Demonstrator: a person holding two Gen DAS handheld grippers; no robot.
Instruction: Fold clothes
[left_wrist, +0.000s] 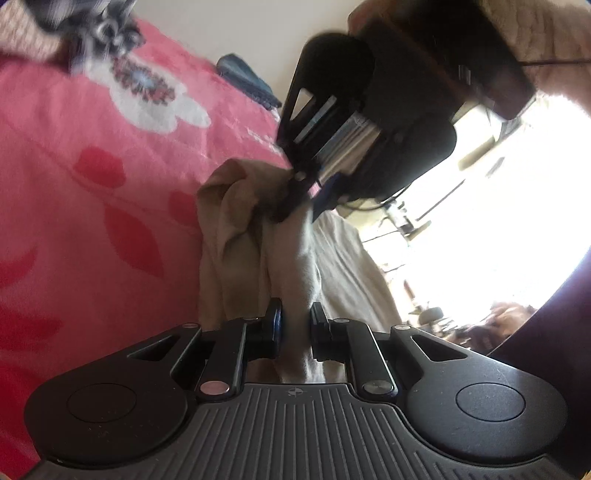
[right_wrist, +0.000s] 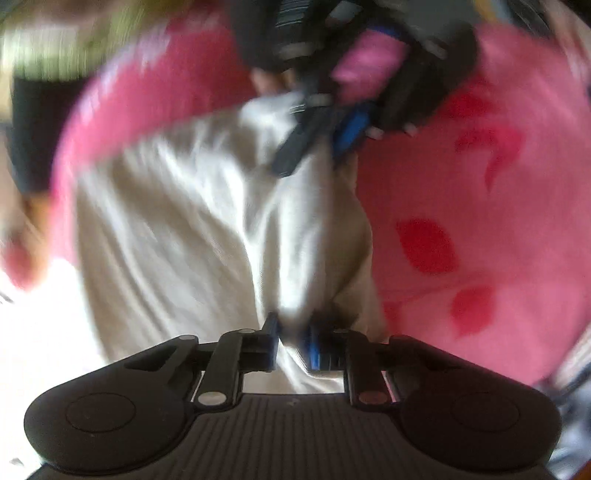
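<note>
the one garment i've got in front of me is a beige cloth (left_wrist: 236, 236), soft, thin and heavily creased, with no print that i can see. it sits bunched on the pink flowered bedcover (left_wrist: 92, 206), one part pulled up into a rumpled ridge and the rest trailing flat toward the bright side of the room. from my right camera the same cloth (right_wrist: 177, 221) looks paler, almost white, spread in long folds, though the picture is blurred.
</note>
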